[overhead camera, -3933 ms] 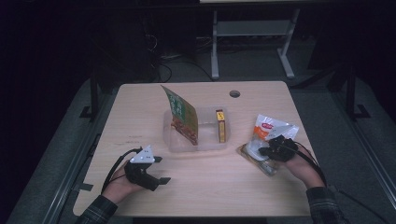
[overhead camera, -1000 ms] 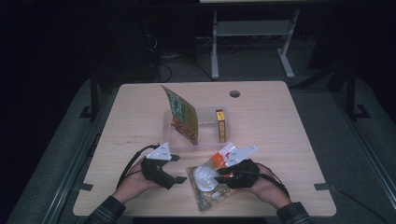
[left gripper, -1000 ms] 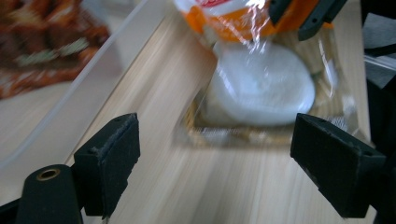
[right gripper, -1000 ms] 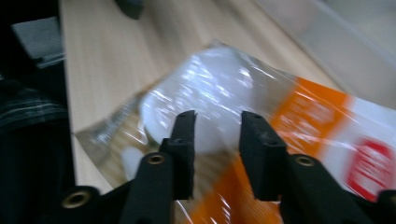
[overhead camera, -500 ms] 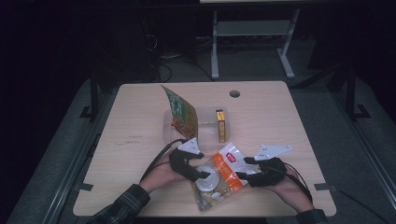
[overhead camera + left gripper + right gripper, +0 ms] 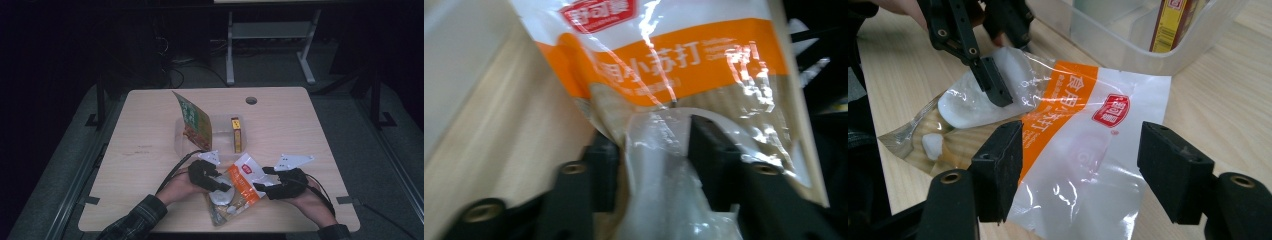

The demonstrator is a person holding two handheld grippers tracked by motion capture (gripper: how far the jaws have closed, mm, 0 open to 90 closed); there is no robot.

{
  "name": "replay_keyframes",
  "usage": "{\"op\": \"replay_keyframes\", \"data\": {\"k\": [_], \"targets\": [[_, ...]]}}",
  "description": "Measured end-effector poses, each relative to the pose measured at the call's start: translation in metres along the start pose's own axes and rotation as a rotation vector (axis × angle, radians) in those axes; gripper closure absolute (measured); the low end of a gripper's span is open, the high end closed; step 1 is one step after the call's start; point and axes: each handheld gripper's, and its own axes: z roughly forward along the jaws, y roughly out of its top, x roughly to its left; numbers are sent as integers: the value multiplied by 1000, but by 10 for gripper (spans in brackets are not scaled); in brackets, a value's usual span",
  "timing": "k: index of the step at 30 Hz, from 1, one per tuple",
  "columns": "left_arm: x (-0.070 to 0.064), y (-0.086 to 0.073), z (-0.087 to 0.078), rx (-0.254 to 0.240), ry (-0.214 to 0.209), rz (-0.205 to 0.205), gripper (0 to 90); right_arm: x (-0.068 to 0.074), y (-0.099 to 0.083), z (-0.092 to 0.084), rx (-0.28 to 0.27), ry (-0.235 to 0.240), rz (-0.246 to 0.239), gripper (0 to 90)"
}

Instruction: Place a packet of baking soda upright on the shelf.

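The left tool [image 6: 220, 184] pinches a fold of the bag [image 6: 235, 192], its two jaws closed on the clear plastic at the bag's see-through half; in the left gripper view [image 6: 659, 150] the film bunches up between the jaws. The right tool [image 6: 260, 186] stands wide, its jaws spread either side of the bag's white end without touching it, as the right gripper view [image 6: 1080, 170] shows.

The bag [image 6: 1063, 140] lies flat on the worktop [image 6: 150, 140] near the front edge, between the two hands. It is a glossy snack pouch: white at one end with a red label, an orange band with white characters across the middle, and clear film at the other end. Through the clear part show pale round pieces, one large and a small one near the sealed edge. The film is creased and catches the light.

Just behind the bag stands a clear tub [image 6: 220, 125]. A green packet [image 6: 194, 119] leans tilted at its left side, and a narrow yellow box [image 6: 236, 134] stands in its right part. A plaid sleeve [image 6: 135, 220] covers the left forearm.
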Motion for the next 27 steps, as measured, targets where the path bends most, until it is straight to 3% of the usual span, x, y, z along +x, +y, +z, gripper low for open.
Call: {"op": "replay_keyframes", "data": {"k": [5, 7, 12, 16, 21, 27], "targets": [[-3, 1, -2, -19, 12, 17, 869, -2, 0, -2, -17, 0, 15, 332], [-8, 3, -5, -27, 33, 38, 886, -3, 0, -4, -29, 3, 24, 327], [-14, 5, -9, -33, 53, 47, 895, -5, 2, -9, -63, 16, 31, 300], [-20, 6, -12, -49, 29, 68, 896, -4, 3, -10, -69, 16, 30, 290], [-27, 9, -18, -76, 35, 81, 897, -4, 3, -10, -72, 16, 30, 285], [-28, 10, -28, -113, 55, 83, 897, -4, 4, -11, -81, 25, 37, 262]]}}
